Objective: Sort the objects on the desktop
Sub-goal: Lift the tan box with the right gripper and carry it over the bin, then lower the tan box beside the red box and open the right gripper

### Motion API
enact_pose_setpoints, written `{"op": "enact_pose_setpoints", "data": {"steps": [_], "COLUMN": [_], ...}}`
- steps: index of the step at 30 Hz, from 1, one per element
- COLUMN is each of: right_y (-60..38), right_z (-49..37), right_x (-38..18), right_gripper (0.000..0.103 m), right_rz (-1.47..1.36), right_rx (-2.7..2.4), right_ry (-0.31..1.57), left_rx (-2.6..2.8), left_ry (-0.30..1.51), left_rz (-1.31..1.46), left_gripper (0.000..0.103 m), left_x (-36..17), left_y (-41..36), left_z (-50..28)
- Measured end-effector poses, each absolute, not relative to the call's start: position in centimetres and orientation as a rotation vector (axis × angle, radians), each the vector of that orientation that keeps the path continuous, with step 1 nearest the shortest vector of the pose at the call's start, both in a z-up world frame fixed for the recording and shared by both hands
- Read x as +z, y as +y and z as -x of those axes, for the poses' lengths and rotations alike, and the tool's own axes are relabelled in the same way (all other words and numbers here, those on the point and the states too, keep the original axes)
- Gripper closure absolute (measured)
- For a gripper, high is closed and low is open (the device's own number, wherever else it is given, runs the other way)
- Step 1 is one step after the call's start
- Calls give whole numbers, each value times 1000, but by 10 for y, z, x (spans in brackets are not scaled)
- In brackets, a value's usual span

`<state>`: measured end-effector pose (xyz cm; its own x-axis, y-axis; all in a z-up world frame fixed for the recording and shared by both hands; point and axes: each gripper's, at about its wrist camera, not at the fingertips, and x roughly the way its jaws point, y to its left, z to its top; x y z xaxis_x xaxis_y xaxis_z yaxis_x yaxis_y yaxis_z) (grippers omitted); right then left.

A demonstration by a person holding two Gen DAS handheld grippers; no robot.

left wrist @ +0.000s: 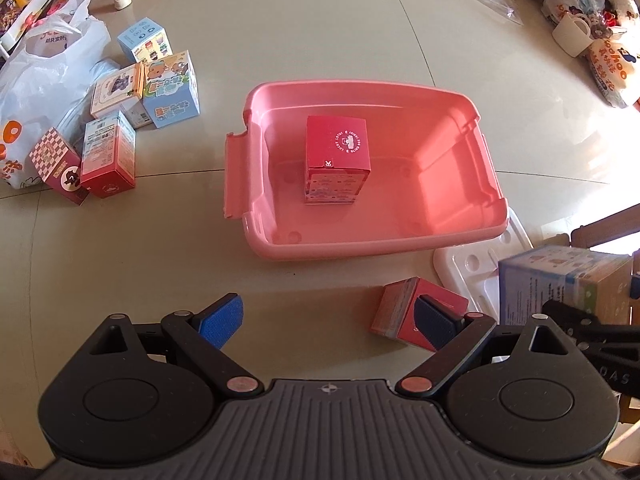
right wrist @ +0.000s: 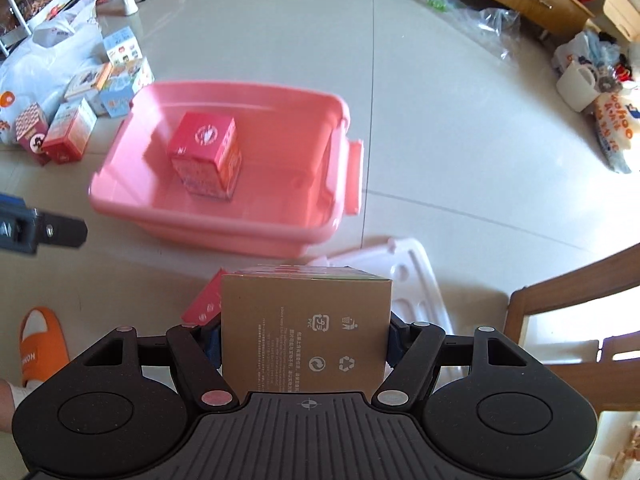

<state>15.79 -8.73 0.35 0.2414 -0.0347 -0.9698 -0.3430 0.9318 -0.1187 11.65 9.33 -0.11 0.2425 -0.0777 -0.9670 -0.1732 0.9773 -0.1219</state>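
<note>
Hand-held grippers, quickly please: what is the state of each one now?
Left hand-held gripper: open, holding nothing.
Right hand-held gripper: closed on a brown box.

The pink bin [left wrist: 360, 236] stands open on top, with only one red box [left wrist: 337, 158] upright left of its middle. A white lid [left wrist: 472, 272] and a small red box [left wrist: 400, 312] lie close before its near wall. Boxes [left wrist: 120, 120] crowd the floor to its left.
</note>
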Motion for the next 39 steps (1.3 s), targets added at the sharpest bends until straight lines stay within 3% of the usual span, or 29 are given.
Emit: {"op": "enact_pose_setpoints", "data": {"steps": [14,39], "right_y": [-40,3], "right_z": [-248,-330], "right_x": [11,-156], "right_gripper": [36,36], "right_rz": [198,234], "right_rx": [181,136], "right_ry": [1291,1473], "left_rx": [72,137], "left_ry": [1345,1438], "left_rz": [242,317], "left_gripper": [8,8], "left_x": [-5,-35], "left_y": [93,116], "left_z": [-123,-147]}}
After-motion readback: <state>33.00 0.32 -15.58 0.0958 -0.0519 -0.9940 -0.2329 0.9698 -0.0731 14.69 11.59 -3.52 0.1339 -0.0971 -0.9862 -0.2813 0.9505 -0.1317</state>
